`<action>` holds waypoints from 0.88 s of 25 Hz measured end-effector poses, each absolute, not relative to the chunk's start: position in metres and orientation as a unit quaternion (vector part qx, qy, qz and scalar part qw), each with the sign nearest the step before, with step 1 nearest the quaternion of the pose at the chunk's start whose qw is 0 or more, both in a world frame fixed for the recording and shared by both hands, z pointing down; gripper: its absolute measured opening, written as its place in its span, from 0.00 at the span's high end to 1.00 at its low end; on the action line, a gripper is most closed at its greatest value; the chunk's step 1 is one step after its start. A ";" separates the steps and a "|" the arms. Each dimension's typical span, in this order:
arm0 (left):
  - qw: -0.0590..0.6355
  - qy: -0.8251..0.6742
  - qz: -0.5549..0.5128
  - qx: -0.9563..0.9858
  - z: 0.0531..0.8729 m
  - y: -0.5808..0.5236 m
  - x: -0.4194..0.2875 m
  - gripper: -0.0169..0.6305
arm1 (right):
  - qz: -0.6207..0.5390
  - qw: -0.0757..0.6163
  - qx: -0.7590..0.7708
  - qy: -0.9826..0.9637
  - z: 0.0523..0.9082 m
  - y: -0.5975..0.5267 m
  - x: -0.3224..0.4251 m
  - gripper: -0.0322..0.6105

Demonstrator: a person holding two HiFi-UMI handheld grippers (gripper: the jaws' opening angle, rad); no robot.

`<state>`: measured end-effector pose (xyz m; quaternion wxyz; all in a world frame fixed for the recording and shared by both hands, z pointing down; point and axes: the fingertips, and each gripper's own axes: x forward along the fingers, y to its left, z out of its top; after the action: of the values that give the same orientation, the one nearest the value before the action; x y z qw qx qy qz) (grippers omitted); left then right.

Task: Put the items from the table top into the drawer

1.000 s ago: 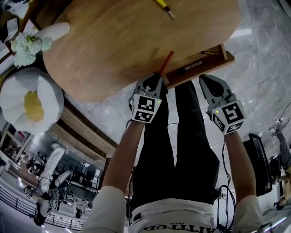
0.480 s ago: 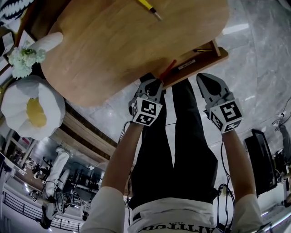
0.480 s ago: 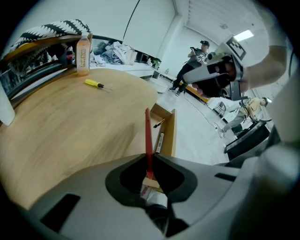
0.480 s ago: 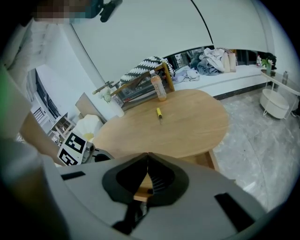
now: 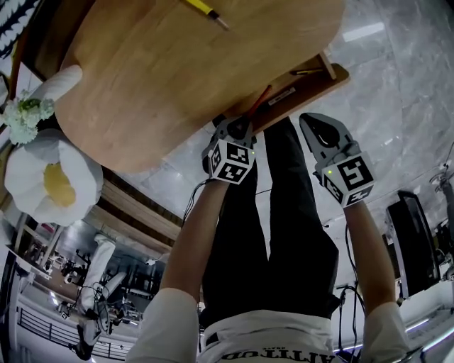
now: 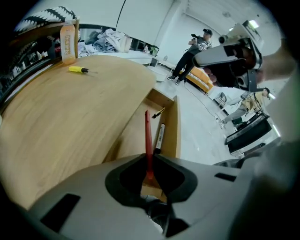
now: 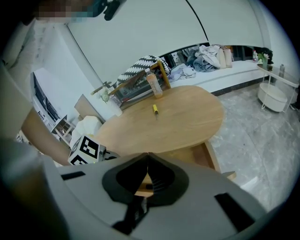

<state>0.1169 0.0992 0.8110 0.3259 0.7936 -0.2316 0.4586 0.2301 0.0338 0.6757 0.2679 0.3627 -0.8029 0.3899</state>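
My left gripper [image 5: 237,125] [image 6: 150,158] is shut on a thin red pen [image 5: 259,99] [image 6: 147,138], which points forward over the open wooden drawer [image 5: 323,79] [image 6: 176,126] under the oval wooden table [image 5: 177,71]. A black marker [image 6: 159,137] and a small dark item [image 6: 158,112] lie in the drawer. A yellow screwdriver [image 5: 206,10] [image 6: 78,70] [image 7: 155,109] lies on the table's far part. My right gripper [image 5: 316,125] [image 7: 148,154] hangs shut with nothing in it, to the right of the left one, before the drawer's front.
An orange bottle [image 6: 68,42] [image 7: 153,84] stands at the table's far edge. A white flower-shaped cushion [image 5: 46,174] and a bunch of flowers [image 5: 25,117] are left of the table. People [image 6: 192,47] stand far off on the marble floor. A white round stand [image 7: 274,96] is at the right.
Both grippers have drifted a little forward towards the drawer. The red pen, still held, now points over the drawer rather than the table's edge.
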 end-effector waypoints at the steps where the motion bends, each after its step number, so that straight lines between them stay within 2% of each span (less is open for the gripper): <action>1: 0.326 -0.232 0.463 0.791 0.814 0.098 0.119 0.88 | 0.392 0.267 0.366 -0.801 0.677 0.035 0.233 0.92; 9: 0.322 -0.244 0.486 0.775 0.839 0.086 0.124 0.88 | 0.399 0.267 0.365 -0.798 0.687 0.038 0.240 0.92; 22: 0.329 -0.267 0.462 0.779 0.837 0.084 0.120 0.87 | 0.392 0.281 0.349 -0.803 0.689 0.030 0.221 0.92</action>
<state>0.1195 0.0841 0.8369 0.3292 0.7792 -0.2671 0.4617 0.2211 0.0296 0.6890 0.2812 0.3488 -0.8034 0.3923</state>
